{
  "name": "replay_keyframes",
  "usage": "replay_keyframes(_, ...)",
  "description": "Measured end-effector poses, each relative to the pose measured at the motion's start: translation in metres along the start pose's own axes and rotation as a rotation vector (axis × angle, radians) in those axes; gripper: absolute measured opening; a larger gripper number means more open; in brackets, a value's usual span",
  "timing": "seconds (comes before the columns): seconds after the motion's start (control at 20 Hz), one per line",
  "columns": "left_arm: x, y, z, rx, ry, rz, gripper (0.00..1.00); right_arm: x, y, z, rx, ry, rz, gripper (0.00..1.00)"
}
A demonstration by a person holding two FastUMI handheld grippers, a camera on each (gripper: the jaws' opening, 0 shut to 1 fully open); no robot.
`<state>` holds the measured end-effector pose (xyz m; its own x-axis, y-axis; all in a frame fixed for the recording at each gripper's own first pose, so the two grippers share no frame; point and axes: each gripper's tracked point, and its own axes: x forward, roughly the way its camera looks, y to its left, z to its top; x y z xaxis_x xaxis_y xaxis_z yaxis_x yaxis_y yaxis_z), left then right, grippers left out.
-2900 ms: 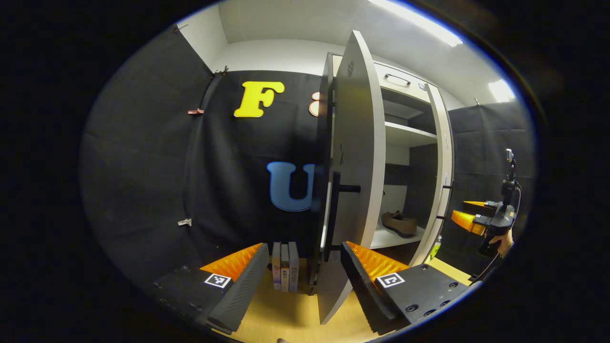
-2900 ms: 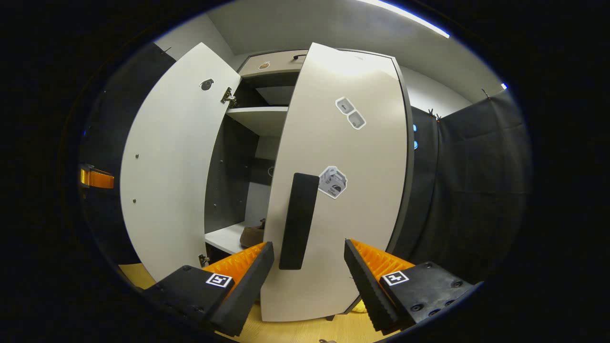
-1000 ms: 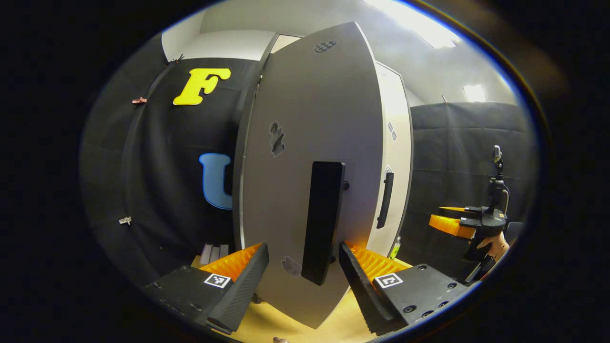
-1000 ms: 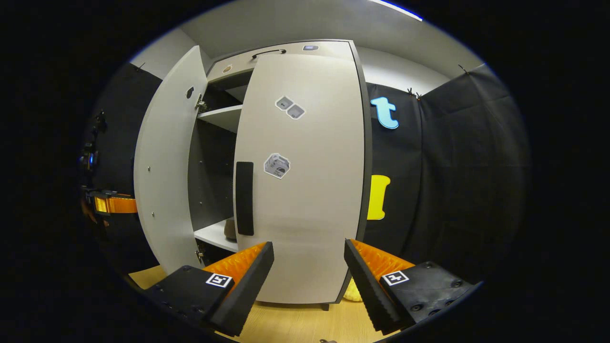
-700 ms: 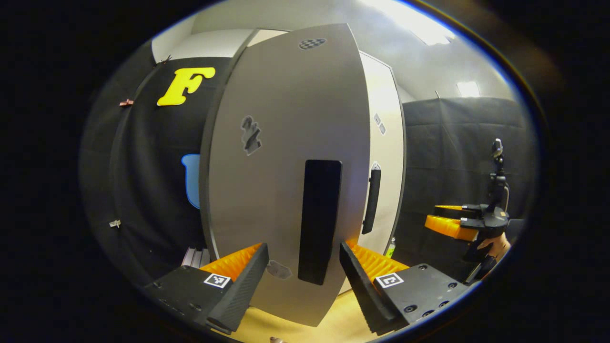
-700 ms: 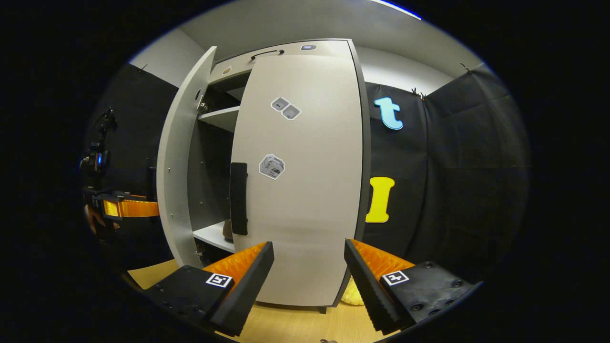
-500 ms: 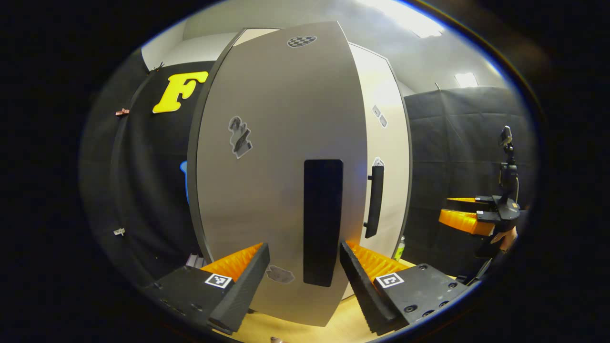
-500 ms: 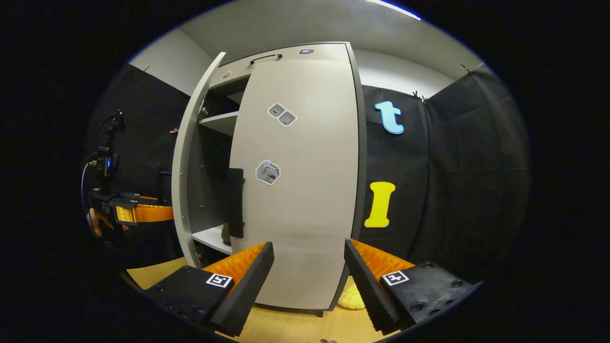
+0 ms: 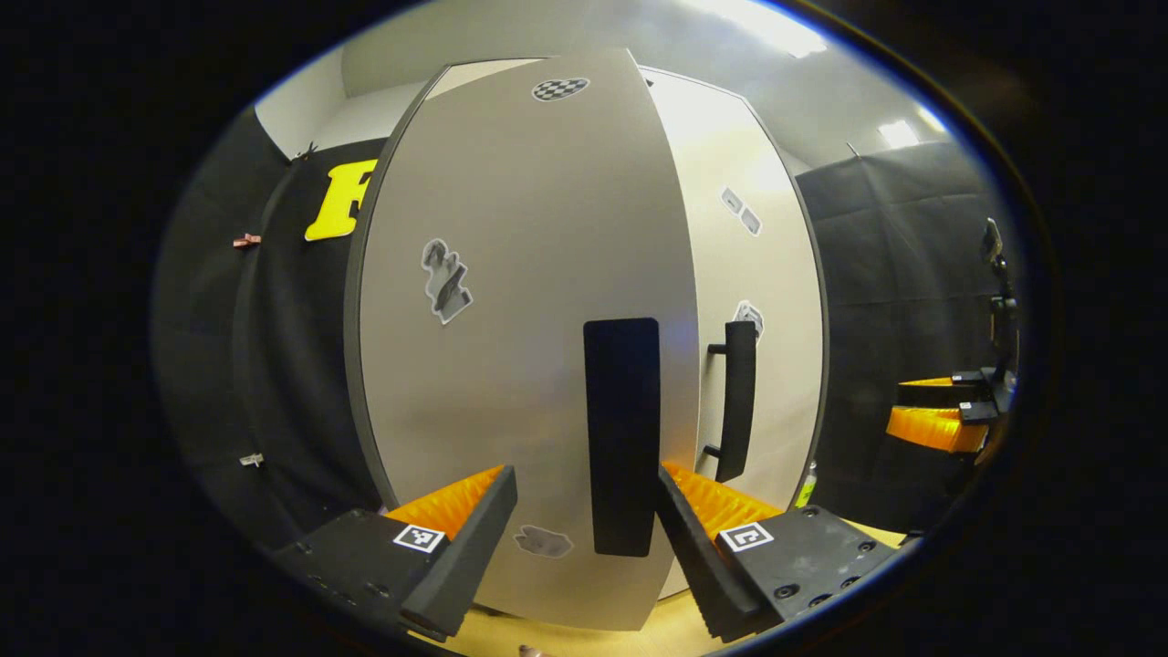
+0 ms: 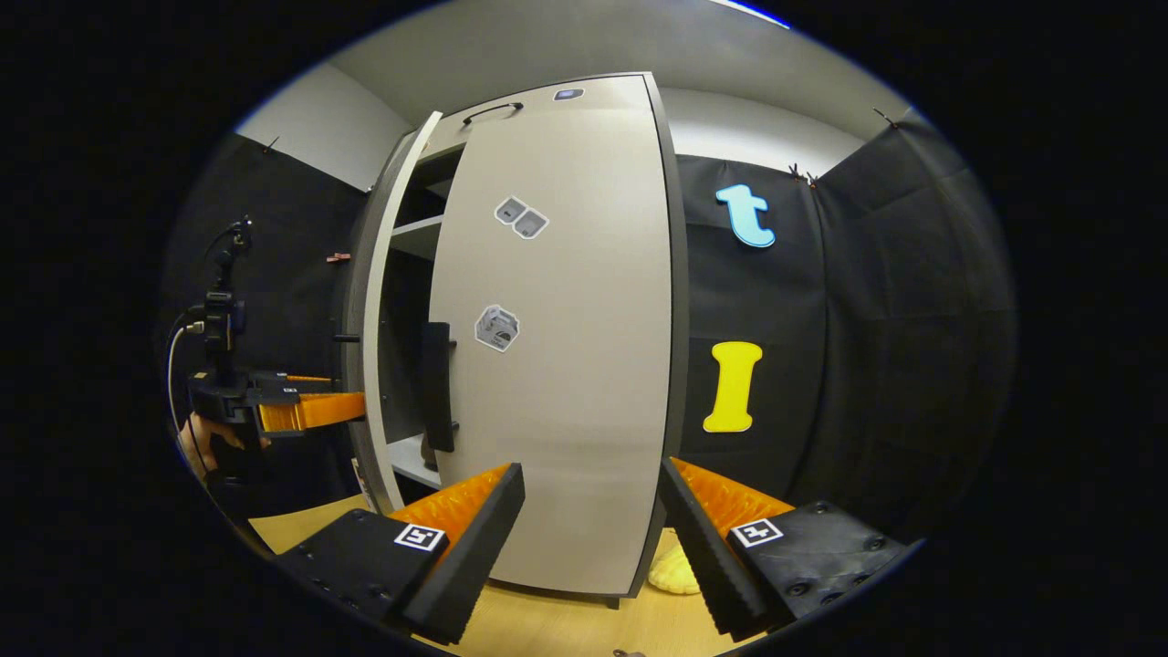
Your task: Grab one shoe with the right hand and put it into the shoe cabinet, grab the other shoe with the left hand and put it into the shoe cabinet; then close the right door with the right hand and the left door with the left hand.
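Left door (image 9: 511, 365) handle (image 9: 622, 436) upright, vertical.

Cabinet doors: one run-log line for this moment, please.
stage: closing doors | right door: shut | left door: ajar | left gripper: open at handle | right gripper: open

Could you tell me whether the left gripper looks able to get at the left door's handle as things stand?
Probably yes: the left gripper is open, and the left door's handle stands upright between its fingers with nothing in front of it.
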<state>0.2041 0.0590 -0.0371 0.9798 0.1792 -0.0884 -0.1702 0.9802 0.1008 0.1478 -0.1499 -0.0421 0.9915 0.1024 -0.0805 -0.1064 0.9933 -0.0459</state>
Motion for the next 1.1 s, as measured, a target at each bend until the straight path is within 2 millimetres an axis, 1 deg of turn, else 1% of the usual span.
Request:
replay_keyframes(0.15,0.001,-0.002,-0.001,0.015,-0.005,0.023,0.94,-0.001,0.01,0.004,0.002,-0.012,0.022,0.98)
replay_keyframes(0.25,-0.003,-0.001,0.001,0.014,-0.001,0.021,0.94,-0.003,0.019,0.007,-0.001,-0.017,0.035,0.98)
replay_keyframes(0.35,-0.011,-0.001,0.006,-0.007,-0.01,0.009,0.94,-0.006,0.029,0.009,-0.006,-0.021,0.043,0.98)
replay_keyframes(0.4,-0.018,0.001,0.006,-0.024,-0.01,0.0,0.94,-0.008,0.034,0.009,-0.008,-0.021,0.047,0.98)
replay_keyframes(0.5,-0.037,0.005,0.006,-0.051,-0.011,0.0,0.93,-0.012,0.047,0.01,-0.009,-0.02,0.057,0.98)
replay_keyframes(0.55,-0.047,0.008,0.005,-0.055,-0.011,0.005,0.94,-0.013,0.053,0.01,-0.012,-0.02,0.06,0.98)
replay_keyframes(0.7,-0.073,0.022,0.002,-0.063,-0.006,0.02,0.93,-0.018,0.071,0.007,-0.024,-0.012,0.068,0.98)
replay_keyframes(0.95,-0.1,0.042,0.003,-0.073,-0.001,0.027,0.94,-0.026,0.103,0.008,-0.021,-0.011,0.087,0.98)
replay_keyframes(1.1,-0.109,0.046,0.006,-0.077,-0.007,0.013,0.94,-0.03,0.118,0.009,-0.024,-0.017,0.093,0.98)
